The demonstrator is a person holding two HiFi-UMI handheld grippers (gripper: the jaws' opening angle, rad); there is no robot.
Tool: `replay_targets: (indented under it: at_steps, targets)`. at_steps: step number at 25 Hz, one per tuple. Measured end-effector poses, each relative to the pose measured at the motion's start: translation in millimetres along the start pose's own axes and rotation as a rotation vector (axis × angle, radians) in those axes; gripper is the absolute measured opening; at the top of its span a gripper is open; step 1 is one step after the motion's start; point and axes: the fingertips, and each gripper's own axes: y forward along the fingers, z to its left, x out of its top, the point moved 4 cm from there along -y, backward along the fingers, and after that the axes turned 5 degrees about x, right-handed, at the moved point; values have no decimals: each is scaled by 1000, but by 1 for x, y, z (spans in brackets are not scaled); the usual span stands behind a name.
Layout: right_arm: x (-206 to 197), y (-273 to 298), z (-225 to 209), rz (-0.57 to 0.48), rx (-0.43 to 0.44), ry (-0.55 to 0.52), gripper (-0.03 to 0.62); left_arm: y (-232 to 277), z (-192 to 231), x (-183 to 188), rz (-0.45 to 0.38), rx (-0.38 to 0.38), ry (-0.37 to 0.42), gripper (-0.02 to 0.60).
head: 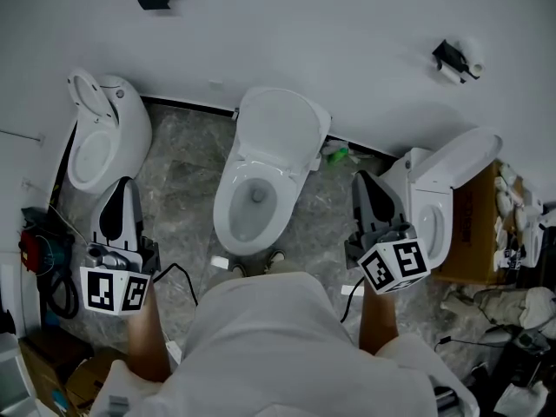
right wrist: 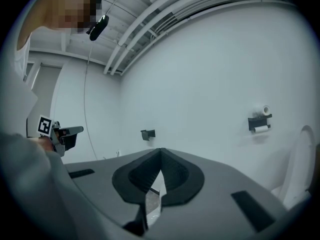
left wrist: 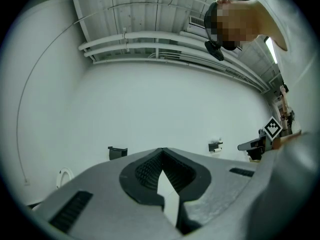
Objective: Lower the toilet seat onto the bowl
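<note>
The left gripper and the right gripper are both clenched on nothing, their jaws pressed together in each gripper view. The toilet seat stands raised between them and farther ahead, leaning back toward the wall, above the bowl. Whether seat and lid are up together I can't quite tell from above.

I judge the seat to be stiff, smooth, fairly light plastic on a rear hinge. It could slip off hard jaws and slam on the porcelain. Hooking its top front edge, the part farthest from the hinge, and easing it down looks safest.

The bowl seems to hold only water. To the right of the right gripper, a cardboard box holds crumpled pale items.
</note>
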Motion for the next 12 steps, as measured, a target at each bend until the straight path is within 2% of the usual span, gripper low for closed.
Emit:
replay_targets:
  at_steps: [12]
  targets:
    - [-2, -5, 19, 12, -37, -44, -3, 1, 6, -7, 2, -48, -21, 6]
